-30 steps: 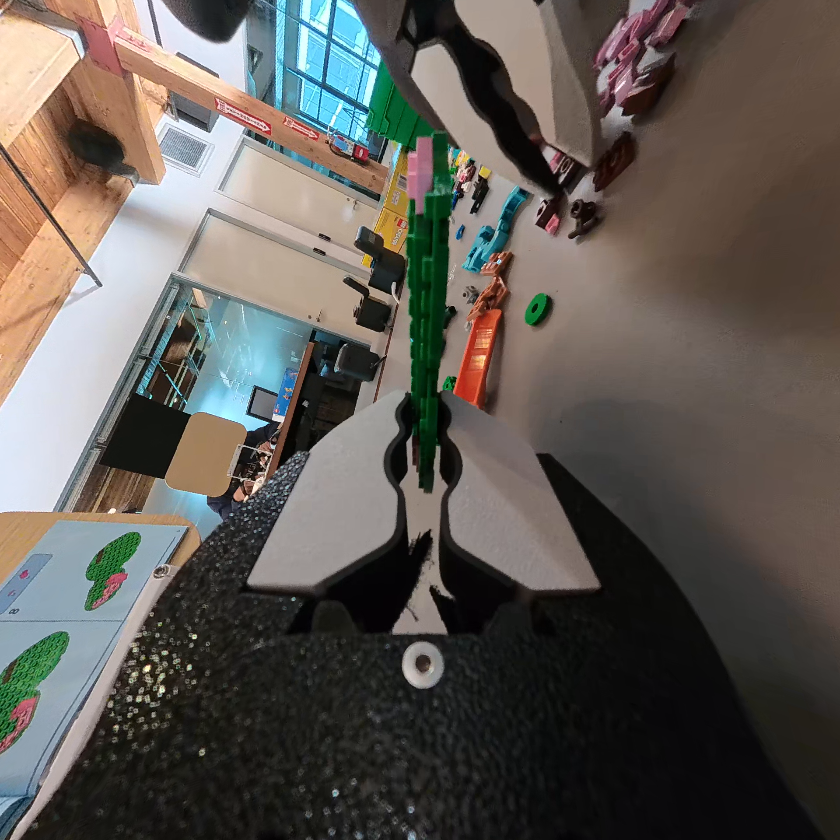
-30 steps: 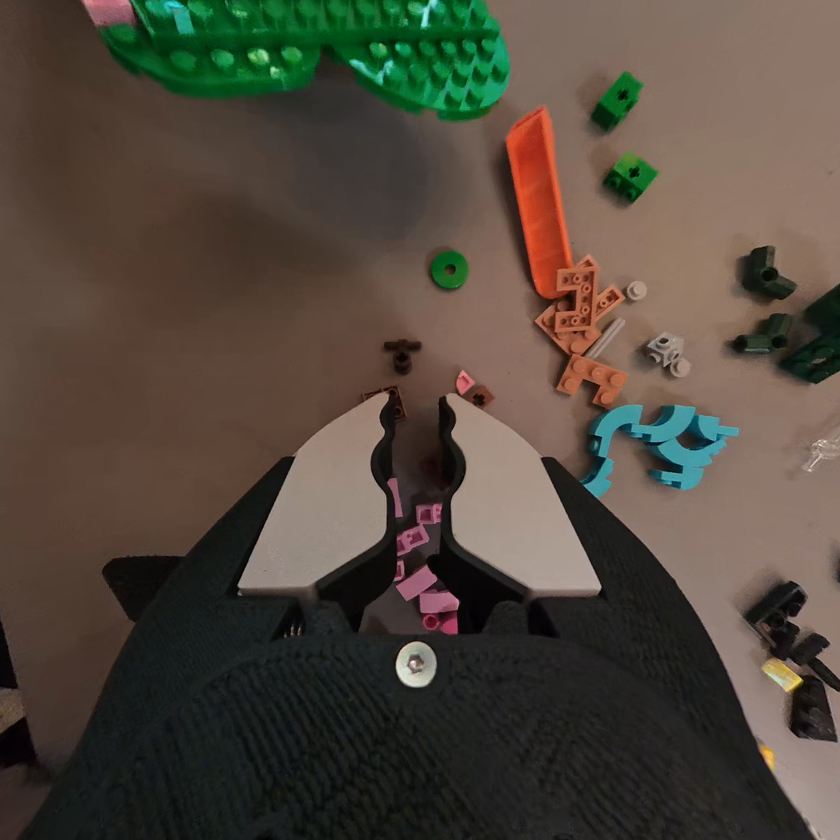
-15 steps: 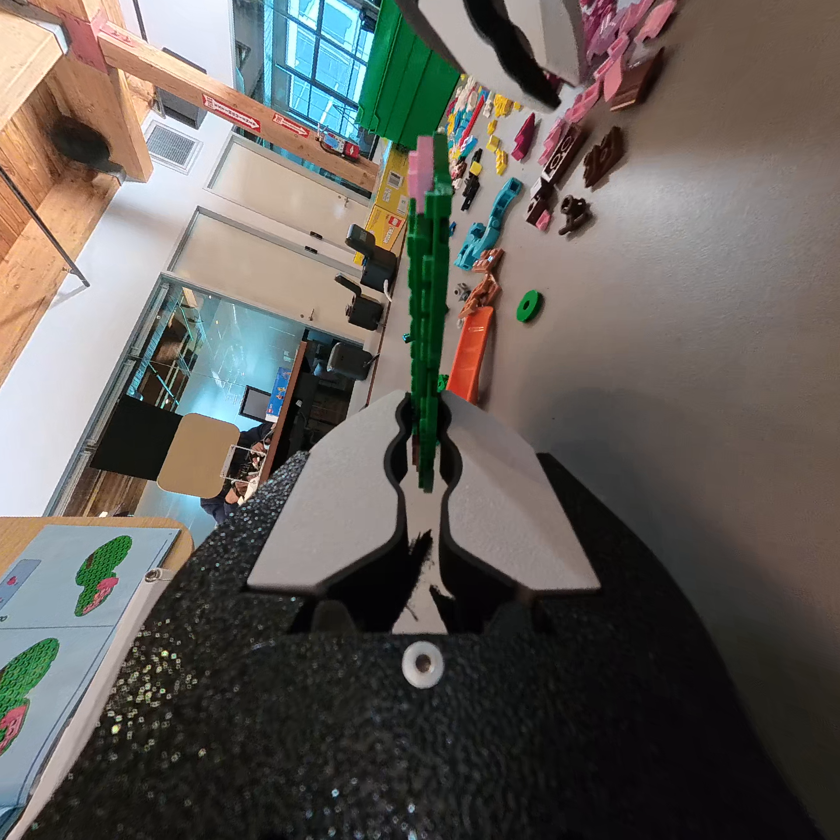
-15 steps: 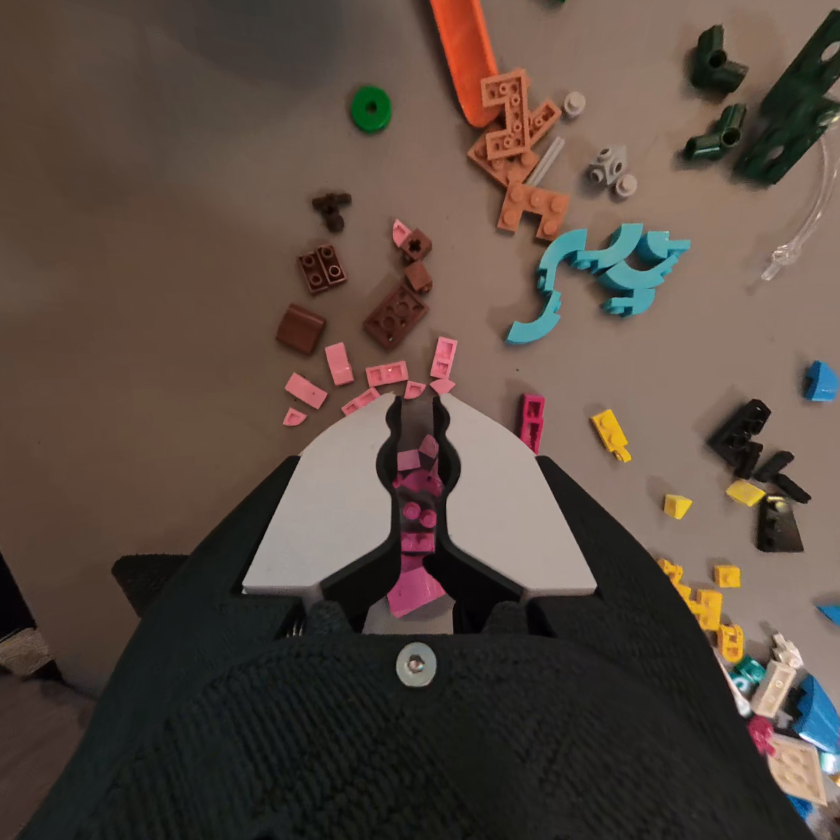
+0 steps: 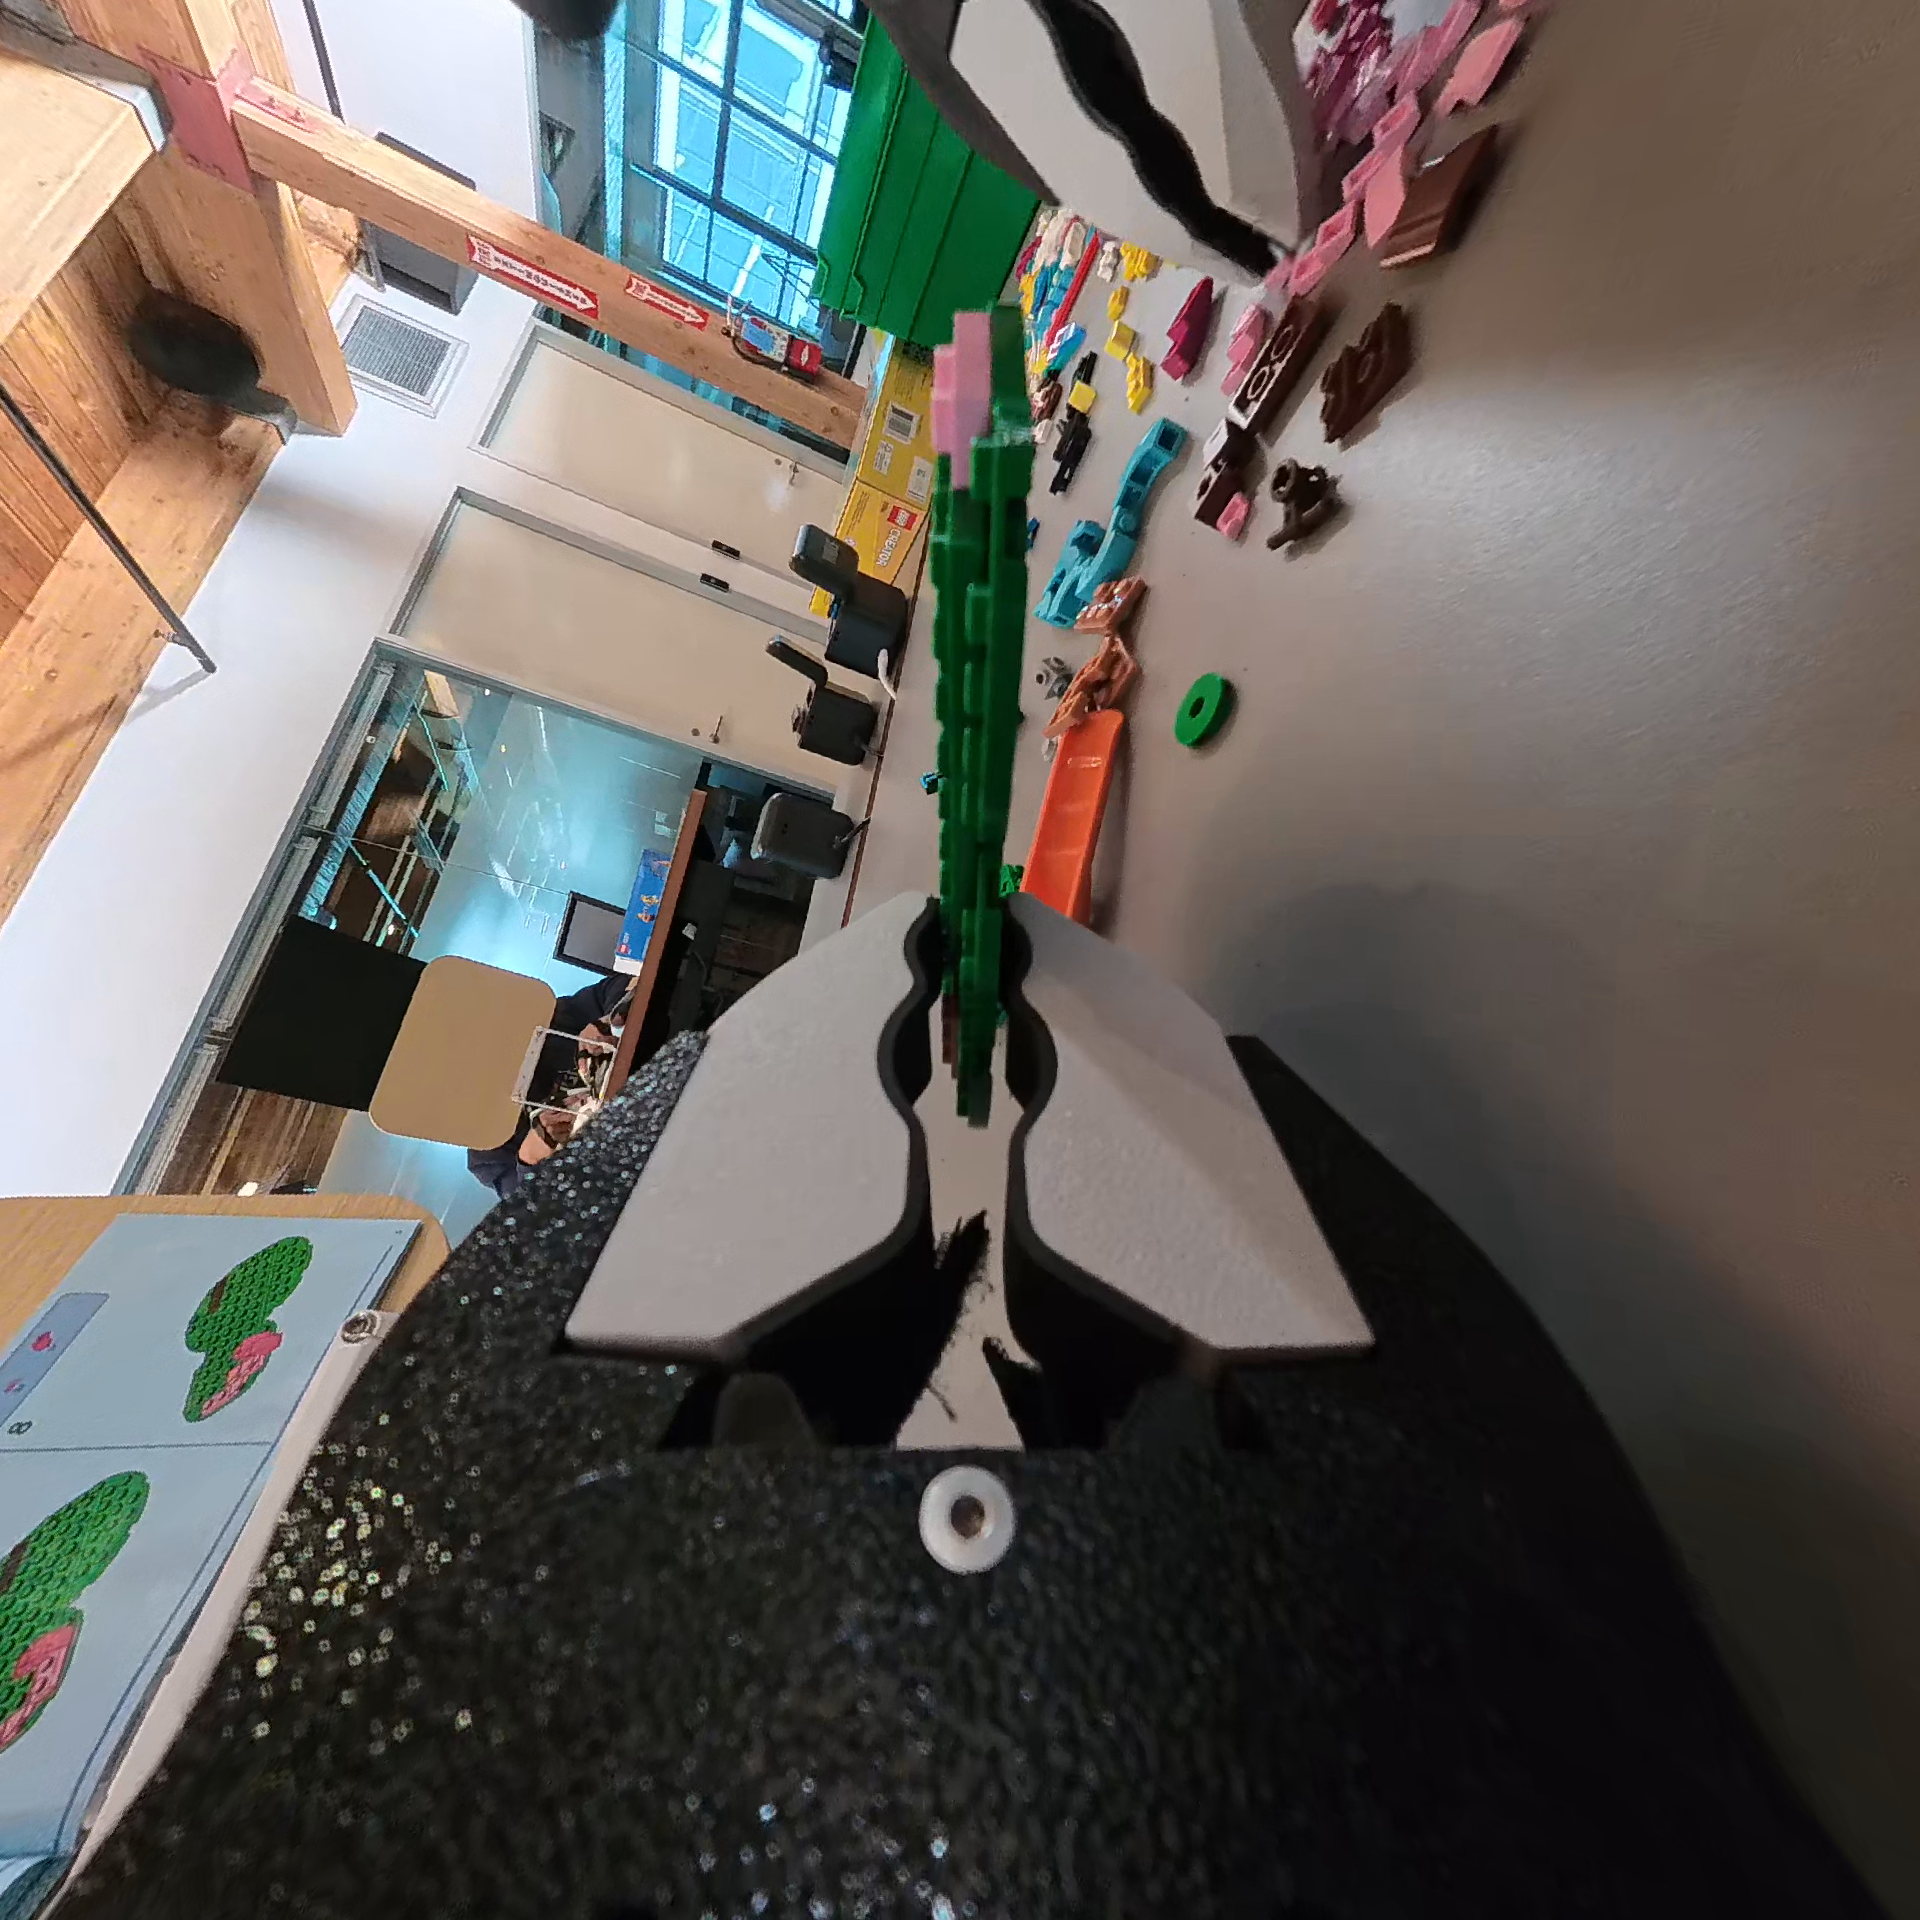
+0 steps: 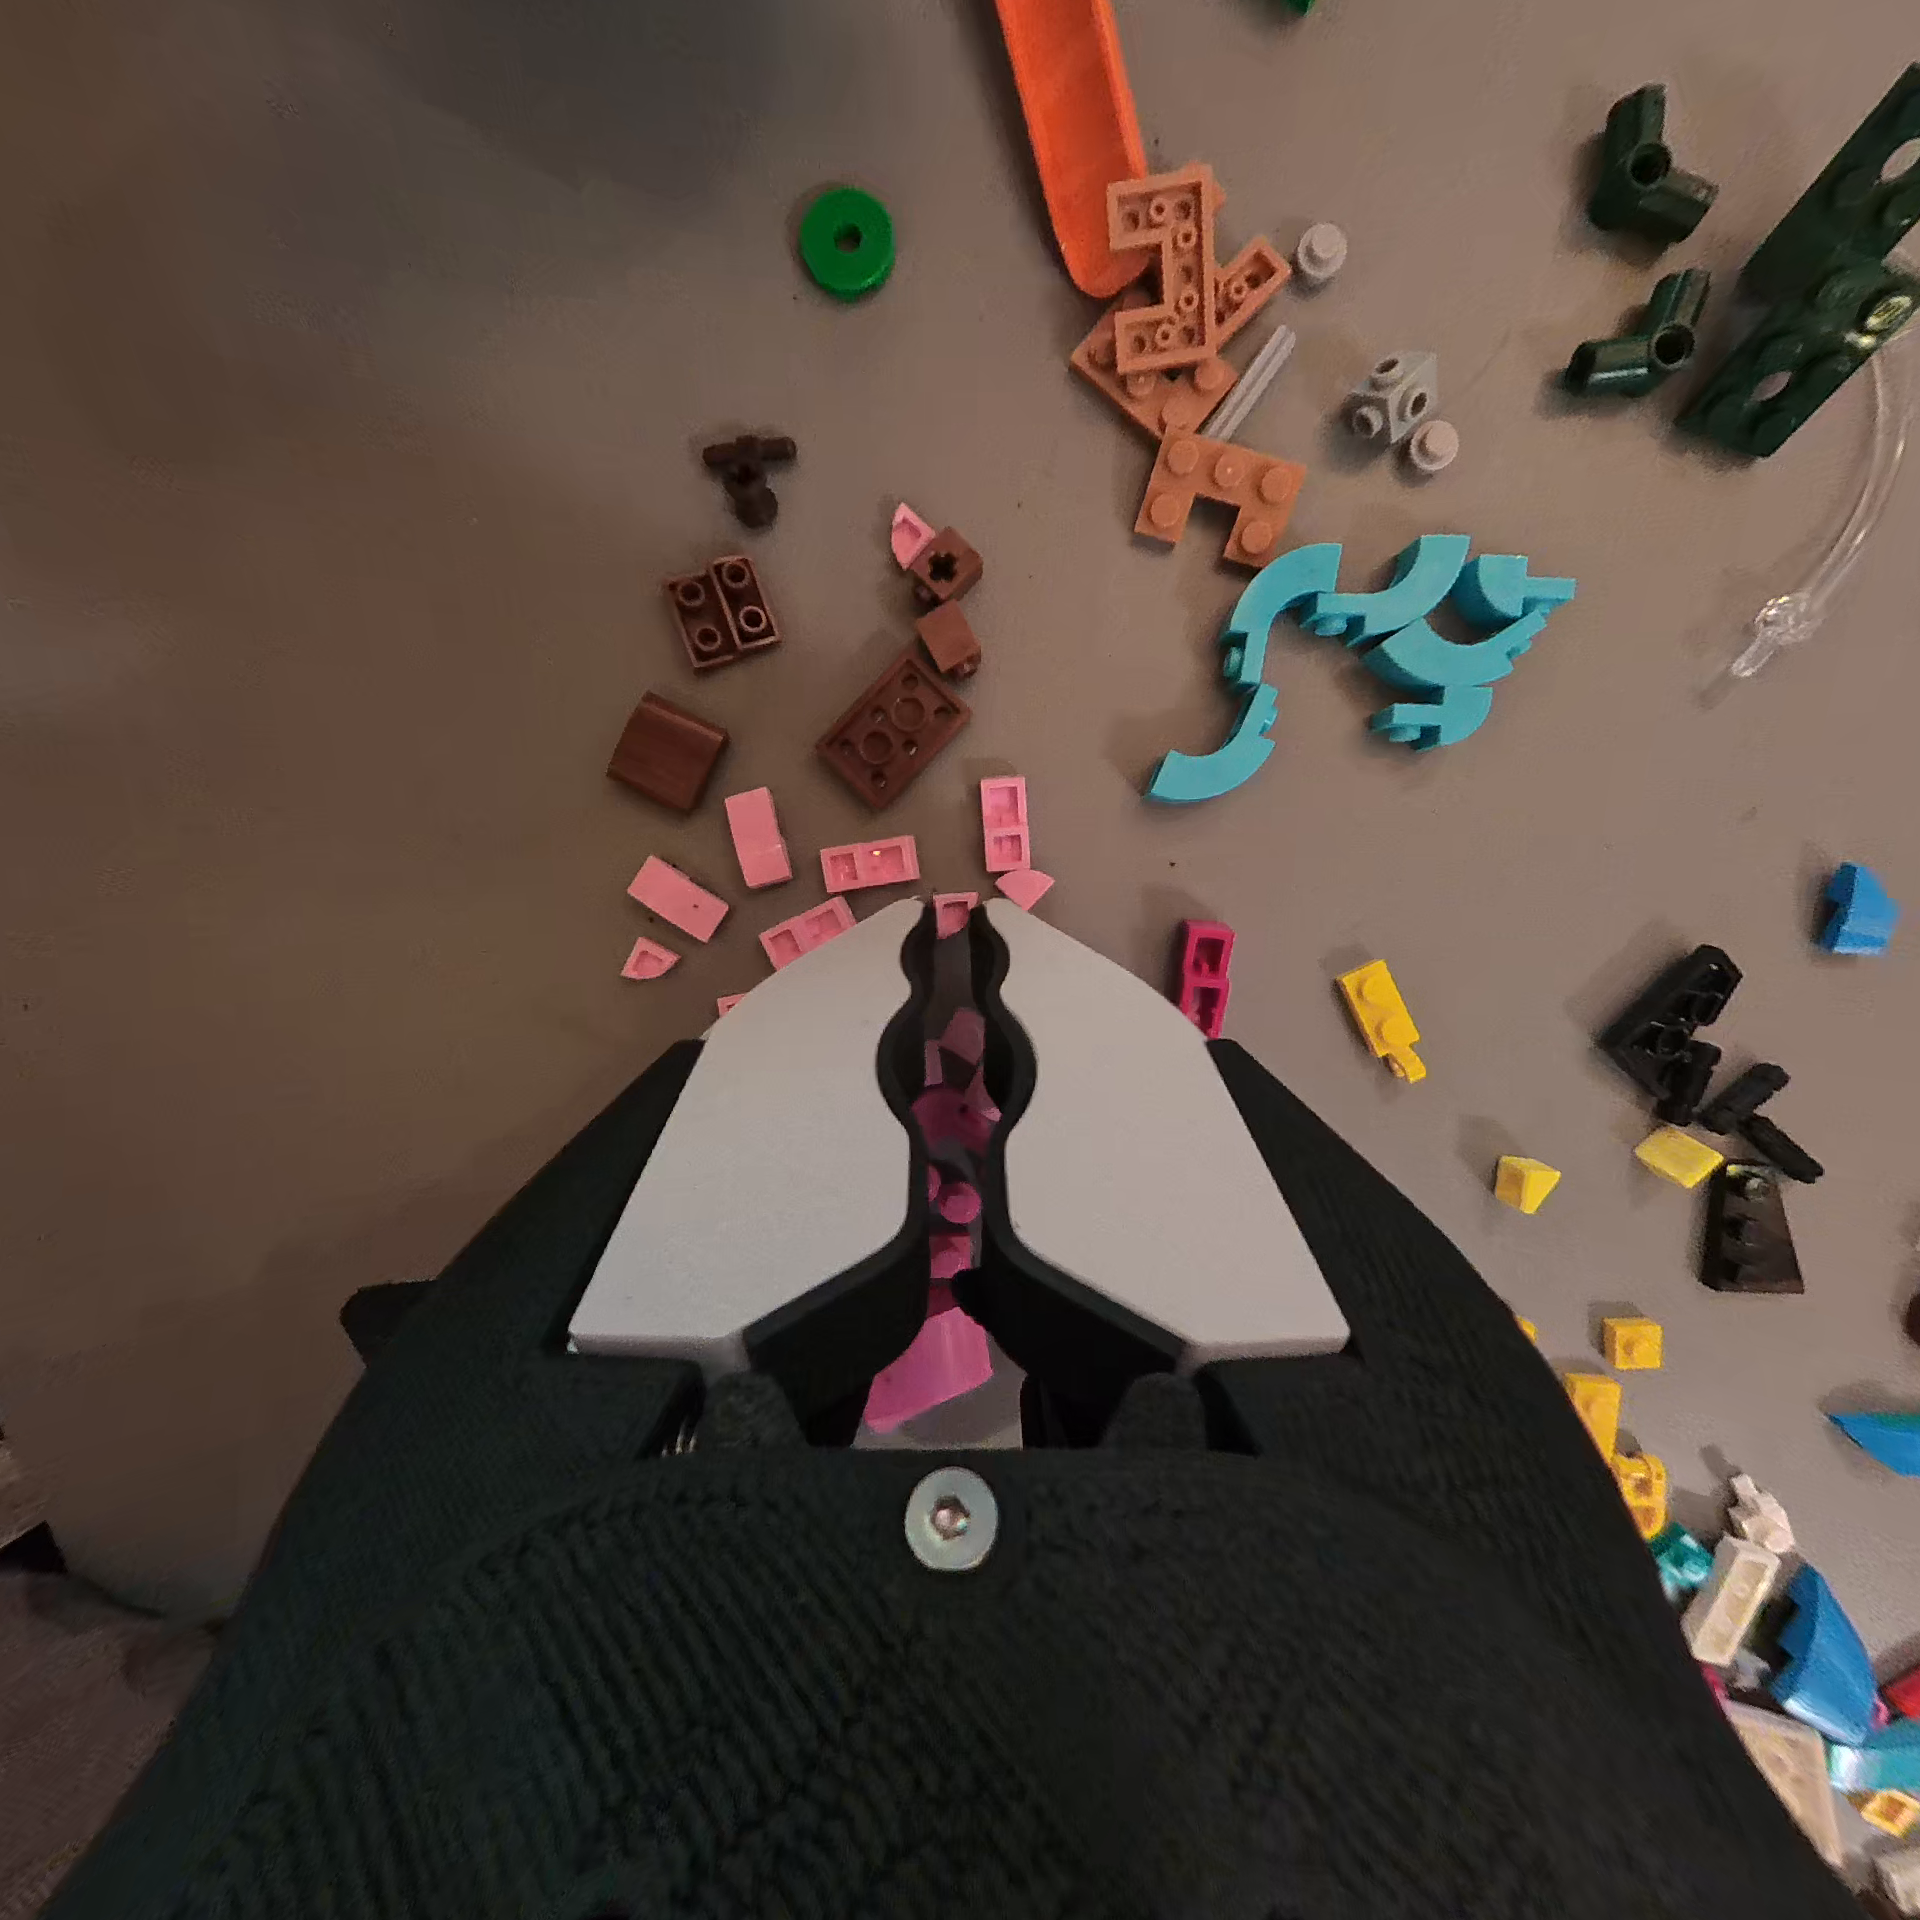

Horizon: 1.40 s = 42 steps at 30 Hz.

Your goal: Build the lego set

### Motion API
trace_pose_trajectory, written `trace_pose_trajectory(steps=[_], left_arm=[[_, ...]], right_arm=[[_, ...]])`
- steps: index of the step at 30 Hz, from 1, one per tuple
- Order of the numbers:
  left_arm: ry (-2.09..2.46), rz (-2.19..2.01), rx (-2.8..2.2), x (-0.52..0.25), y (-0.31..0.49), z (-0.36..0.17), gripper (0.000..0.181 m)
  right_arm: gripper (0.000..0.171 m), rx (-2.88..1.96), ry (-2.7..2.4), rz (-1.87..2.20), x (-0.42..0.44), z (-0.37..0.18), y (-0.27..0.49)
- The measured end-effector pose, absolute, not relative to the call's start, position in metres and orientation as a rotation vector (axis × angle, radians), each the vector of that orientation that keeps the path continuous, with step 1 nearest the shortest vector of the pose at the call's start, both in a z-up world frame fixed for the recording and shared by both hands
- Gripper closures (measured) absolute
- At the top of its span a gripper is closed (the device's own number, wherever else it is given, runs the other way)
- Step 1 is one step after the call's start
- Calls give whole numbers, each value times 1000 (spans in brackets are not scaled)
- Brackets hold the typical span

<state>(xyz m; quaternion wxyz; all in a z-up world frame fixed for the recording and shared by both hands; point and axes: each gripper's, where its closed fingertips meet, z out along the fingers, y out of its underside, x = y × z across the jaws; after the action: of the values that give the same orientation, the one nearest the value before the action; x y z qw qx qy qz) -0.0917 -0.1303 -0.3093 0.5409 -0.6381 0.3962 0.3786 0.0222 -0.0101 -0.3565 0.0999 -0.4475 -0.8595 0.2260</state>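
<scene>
My left gripper point(image 5: 971, 914) is shut on the edge of a green lego plate assembly point(image 5: 982, 675) and holds it edge-on above the grey table point(image 5: 1558, 727); a pink piece point(image 5: 961, 395) sits at its far end. My right gripper point(image 6: 953, 914) points down at a scatter of small pink tiles point(image 6: 756, 836). Its jaws are closed on one small pink piece point(image 6: 954, 912) at the tips. Brown pieces point(image 6: 894, 727) lie just beyond. The right gripper also shows at the top of the left wrist view point(image 5: 1247, 229), over the pink tiles.
An orange brick separator point(image 6: 1070, 135), a green round piece point(image 6: 847, 244), tan plates point(image 6: 1174, 281), teal arches point(image 6: 1434, 634) and dark green parts point(image 6: 1818, 301) lie farther out. Yellow and black pieces point(image 6: 1683, 1060) lie to the right. An instruction booklet point(image 5: 156, 1403) lies at the left. Left tips to right tips: about 20 centimeters. From the left gripper's tips to the orange brick separator point(image 6: 1070, 135) is close to 8 centimeters. The left camera catches it too, in the left wrist view point(image 5: 1086, 780).
My right gripper moved away from the green assembly to the pink tiles, and its jaws narrowed around one pink piece. My left gripper kept its hold and barely moved.
</scene>
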Motion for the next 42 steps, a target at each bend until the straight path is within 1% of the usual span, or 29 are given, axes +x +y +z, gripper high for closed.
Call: trace_pose_trajectory(steps=[5, 6, 8, 12, 15, 17, 21, 25, 30, 33, 42], left_arm=[[948, 898, -1514, -90, -130, -310, 173], [950, 898, -1514, -90, -130, -310, 173], [952, 900, -1514, -90, -130, -310, 173], [955, 900, -1513, -89, -130, -310, 173], [956, 899, -1515, -89, -130, -310, 173], [957, 901, -1514, -89, -130, -310, 173], [959, 900, -1515, -89, -129, -311, 172], [963, 900, -1516, -89, -129, -311, 173], [968, 904, -1511, -88, -129, -311, 173], [971, 906, -1507, -87, -129, -311, 172], [976, 920, -1484, -85, -129, -308, 173]], right_arm=[[167, -1274, -2509, 689, 17, -349, -11], [171, -1279, -2505, 672, 18, -349, -9], [171, -1299, -2507, 661, 20, -351, -6], [171, -1257, -2489, 759, 15, -343, -15], [171, -1288, -2469, 628, 15, -348, -2], [168, -1321, -2450, 587, 16, -352, 6], [161, -1369, -2418, 684, 15, -352, 8], [157, -1351, -2405, 742, 11, -354, 6], [159, -1366, -2405, 806, 6, -358, 1], [165, -1370, -2410, 821, 7, -358, 0], [166, -1350, -2418, 802, 9, -354, -1]])
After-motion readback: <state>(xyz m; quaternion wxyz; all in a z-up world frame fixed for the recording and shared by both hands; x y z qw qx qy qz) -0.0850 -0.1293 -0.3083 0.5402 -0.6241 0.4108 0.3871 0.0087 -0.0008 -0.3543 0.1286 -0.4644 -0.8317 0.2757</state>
